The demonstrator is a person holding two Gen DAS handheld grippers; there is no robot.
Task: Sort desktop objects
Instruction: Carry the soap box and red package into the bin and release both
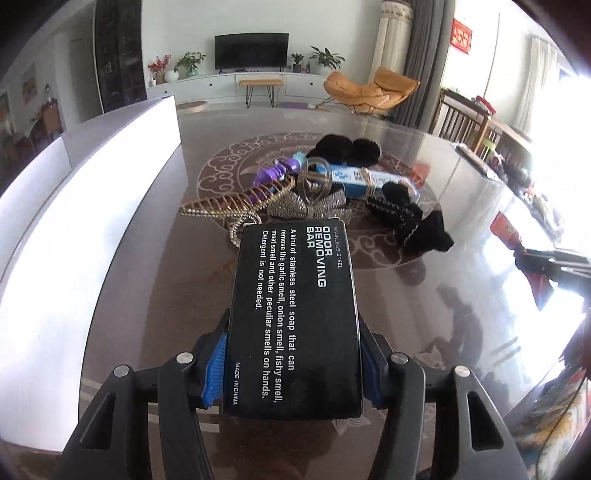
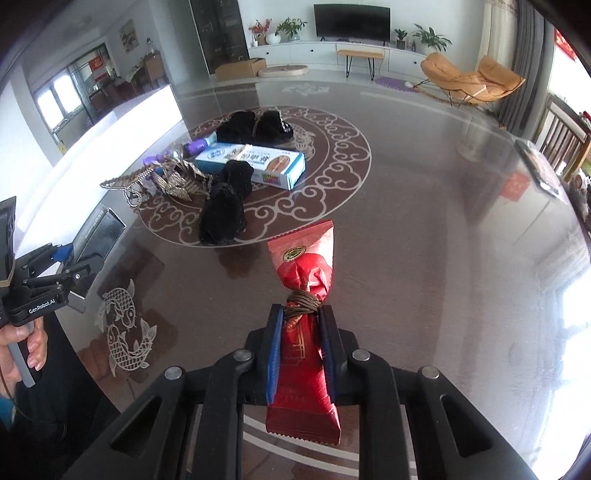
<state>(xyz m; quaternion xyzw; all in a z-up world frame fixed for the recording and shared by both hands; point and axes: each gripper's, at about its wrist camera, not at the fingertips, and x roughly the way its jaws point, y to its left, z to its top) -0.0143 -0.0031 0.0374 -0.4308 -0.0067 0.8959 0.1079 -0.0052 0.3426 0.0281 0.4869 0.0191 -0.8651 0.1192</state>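
- The left gripper is clamped on a black box, its blue-padded fingers pressing the box's two long sides; the box is printed "ODOR REMOVING BAR" and is held above the glossy brown table.
- The right gripper is clenched around a red sachet tied at its waist with brown cord; one zigzag end sticks out past the fingertips, the other hangs back toward the camera, above the table.
- In the right wrist view, the left gripper and the hand holding it show at the left edge, with the black box reflected in the tabletop beside them.
- A fish motif is inlaid in the table, nearer than the round scroll medallion.
- On the near rim of the medallion lies a black fuzzy item with a light zigzag trim visible in the left wrist view.
- Just behind it, still on the medallion, a blue-and-white carton lies flat, touching the fuzzy item.
- Left of the carton sits a gold wire basket-like piece with a glittery silver bow against it, and a purple bottle behind.
- At the medallion's far side rests a second black fluffy piece.
- Left of the medallion, a long white box runs along the table's edge.
- Far beyond the medallion stand a television and an orange lounge chair.
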